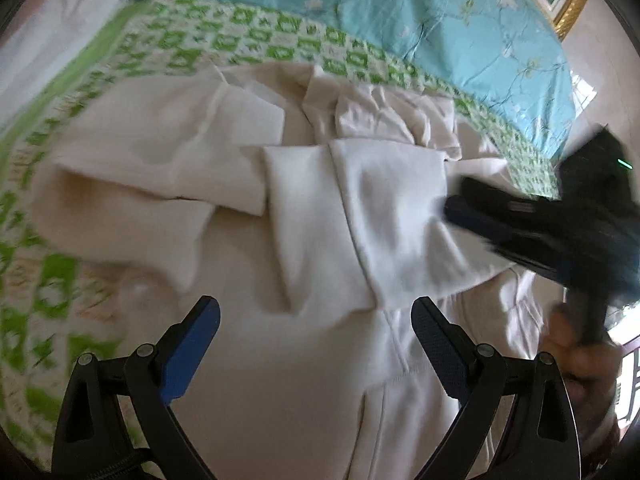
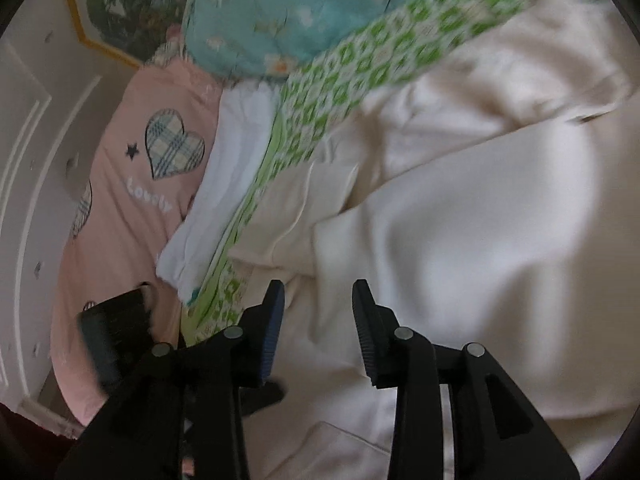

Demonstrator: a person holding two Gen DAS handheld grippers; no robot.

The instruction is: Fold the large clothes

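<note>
A large cream hooded sweatshirt (image 1: 304, 216) lies spread on a green-and-white patterned sheet (image 1: 256, 40). Both sleeves are folded across its chest; the right one (image 1: 396, 216) lies on top. The hood (image 1: 384, 116) is bunched at the far end, and the front pocket (image 1: 384, 408) is nearest. My left gripper (image 1: 316, 312) hangs open above the lower body with nothing between its fingers. My right gripper (image 1: 460, 200), blurred, comes in from the right with its tips at the edge of the folded sleeve. In the right wrist view, its own gripper (image 2: 318, 292) stands open over the cream cloth (image 2: 460, 248), gripping nothing.
A turquoise floral quilt (image 1: 420, 12) lies beyond the sheet, under a gold-framed picture (image 1: 568, 4). A pink pillow with a plaid heart (image 2: 132, 184) and a white cloth (image 2: 224, 184) lie off the sheet's edge. A person's hand (image 1: 576, 352) holds the right gripper's handle.
</note>
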